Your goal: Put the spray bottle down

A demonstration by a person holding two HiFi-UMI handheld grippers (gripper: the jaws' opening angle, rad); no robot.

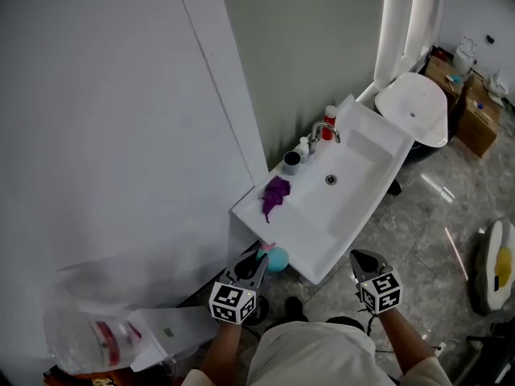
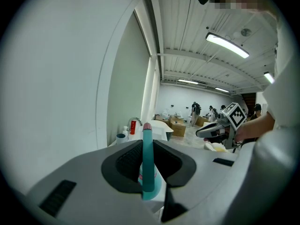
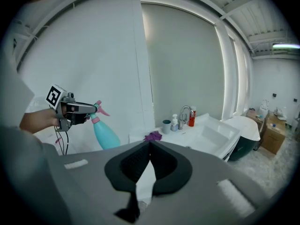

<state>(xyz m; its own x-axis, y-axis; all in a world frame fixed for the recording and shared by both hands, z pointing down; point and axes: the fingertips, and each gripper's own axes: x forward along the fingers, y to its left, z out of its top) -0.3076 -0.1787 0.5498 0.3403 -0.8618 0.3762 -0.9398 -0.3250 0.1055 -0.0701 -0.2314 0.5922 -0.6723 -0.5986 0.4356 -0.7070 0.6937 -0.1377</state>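
Note:
The teal spray bottle (image 1: 277,259) with a pink trigger hangs in the air just off the near corner of the white sink counter (image 1: 322,232). My left gripper (image 1: 257,265) is shut on its neck. In the left gripper view the teal neck (image 2: 148,163) stands upright between the dark pads. The right gripper view shows the bottle (image 3: 106,134) from the side, held by the left gripper (image 3: 88,108). My right gripper (image 1: 364,261) hovers to the right of the counter corner, jaws shut with nothing in them (image 3: 150,145).
On the counter lie a purple cloth (image 1: 275,194), a grey cup (image 1: 291,162), a small white bottle (image 1: 303,146), a faucet (image 1: 323,131) and a red bottle (image 1: 329,122). A white round fixture (image 1: 414,107) stands beyond. Cardboard boxes (image 1: 475,115) sit far right. A white wall runs along the left.

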